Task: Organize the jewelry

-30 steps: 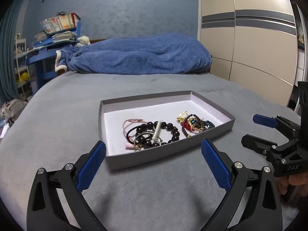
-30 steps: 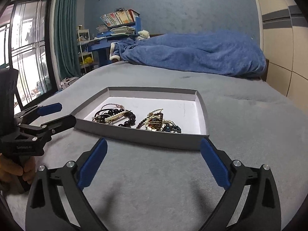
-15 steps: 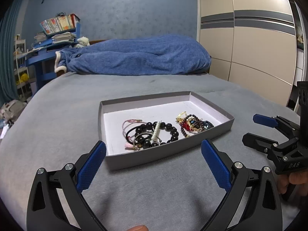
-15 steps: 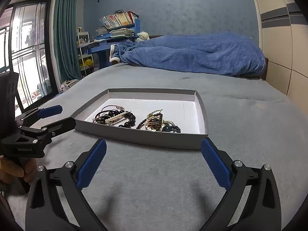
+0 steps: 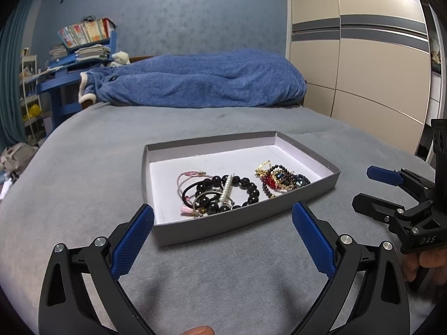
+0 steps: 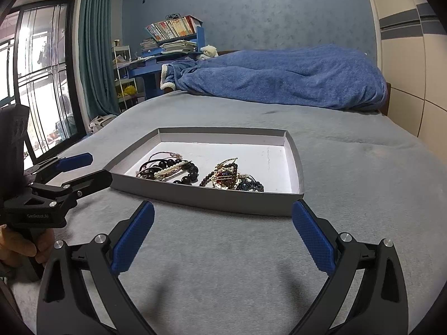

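Home bedroom.

A grey-covered bed (image 6: 349,195) is seen with a blue blanket (image 6: 279,75) heaped at its head. A tall wardrobe (image 5: 363,64) is set along one side, a blue desk with stacked books (image 6: 173,28) in the corner, and a curtained window (image 6: 39,83) beyond.
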A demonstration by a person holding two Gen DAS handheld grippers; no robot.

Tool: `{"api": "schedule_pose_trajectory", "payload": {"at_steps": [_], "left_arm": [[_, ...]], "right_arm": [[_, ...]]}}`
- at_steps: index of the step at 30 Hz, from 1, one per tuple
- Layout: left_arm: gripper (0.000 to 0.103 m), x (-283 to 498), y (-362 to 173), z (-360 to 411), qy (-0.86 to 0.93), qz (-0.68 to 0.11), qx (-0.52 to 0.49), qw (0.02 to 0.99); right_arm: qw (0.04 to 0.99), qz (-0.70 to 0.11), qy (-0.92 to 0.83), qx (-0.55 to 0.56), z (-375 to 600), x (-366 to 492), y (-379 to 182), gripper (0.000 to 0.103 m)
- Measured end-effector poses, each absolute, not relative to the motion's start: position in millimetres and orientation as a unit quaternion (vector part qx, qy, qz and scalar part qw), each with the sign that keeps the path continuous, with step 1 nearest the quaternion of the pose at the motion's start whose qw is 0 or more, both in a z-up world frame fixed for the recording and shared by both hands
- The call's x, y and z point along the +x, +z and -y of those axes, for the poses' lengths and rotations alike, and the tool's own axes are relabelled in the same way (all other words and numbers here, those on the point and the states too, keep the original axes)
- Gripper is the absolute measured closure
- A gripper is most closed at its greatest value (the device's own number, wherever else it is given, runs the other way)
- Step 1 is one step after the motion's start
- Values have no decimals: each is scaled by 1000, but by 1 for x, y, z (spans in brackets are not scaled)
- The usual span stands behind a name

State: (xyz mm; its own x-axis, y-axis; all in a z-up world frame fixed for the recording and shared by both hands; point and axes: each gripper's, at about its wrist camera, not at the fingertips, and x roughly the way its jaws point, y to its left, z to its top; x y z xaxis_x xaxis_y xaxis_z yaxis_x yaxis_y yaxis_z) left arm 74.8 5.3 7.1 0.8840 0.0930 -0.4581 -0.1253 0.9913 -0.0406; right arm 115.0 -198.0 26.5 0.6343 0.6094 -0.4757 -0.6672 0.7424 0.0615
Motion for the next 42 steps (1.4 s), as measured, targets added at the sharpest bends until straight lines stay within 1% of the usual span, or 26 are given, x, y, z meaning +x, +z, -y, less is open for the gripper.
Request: {"api": "schedule_pose_trajectory", "payload": {"at_steps": [42], "left_arm": [[5, 78, 6, -2, 51, -235, -30, 970]], "right_arm": [[902, -241, 354, -59, 198, 116, 27, 6]]}}
